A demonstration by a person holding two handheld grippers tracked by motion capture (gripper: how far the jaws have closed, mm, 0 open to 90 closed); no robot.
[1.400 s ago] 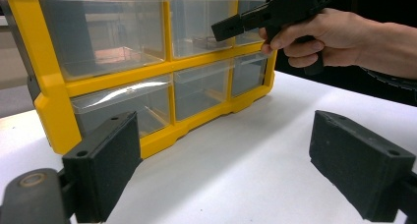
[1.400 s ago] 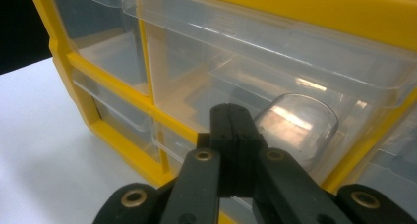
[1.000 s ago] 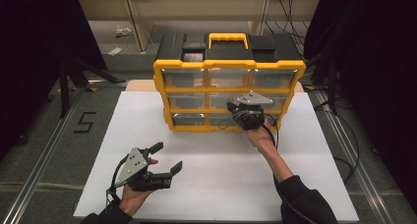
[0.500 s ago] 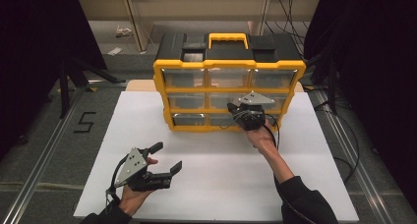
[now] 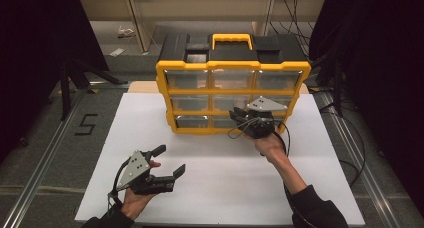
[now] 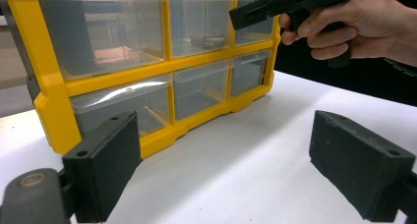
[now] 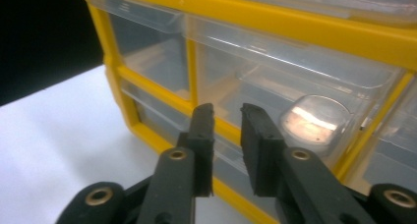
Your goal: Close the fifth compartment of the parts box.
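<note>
A yellow-framed organiser with clear plastic drawers and a black top with a yellow handle stands on the white tabletop. My right gripper is held up at the front of its middle column, level with the lower drawers. In the right gripper view the gripper has its jaws a narrow gap apart with nothing between them, just in front of the organiser's yellow rail. A round silvery object lies in a drawer behind. My left gripper hovers wide open and empty over the table's near left, with the organiser ahead of it.
The organiser sits at the far middle of the tabletop. Metal rails run along both sides of the table on the floor. Cables trail on the right. The person's right hand holds its gripper up by the drawers.
</note>
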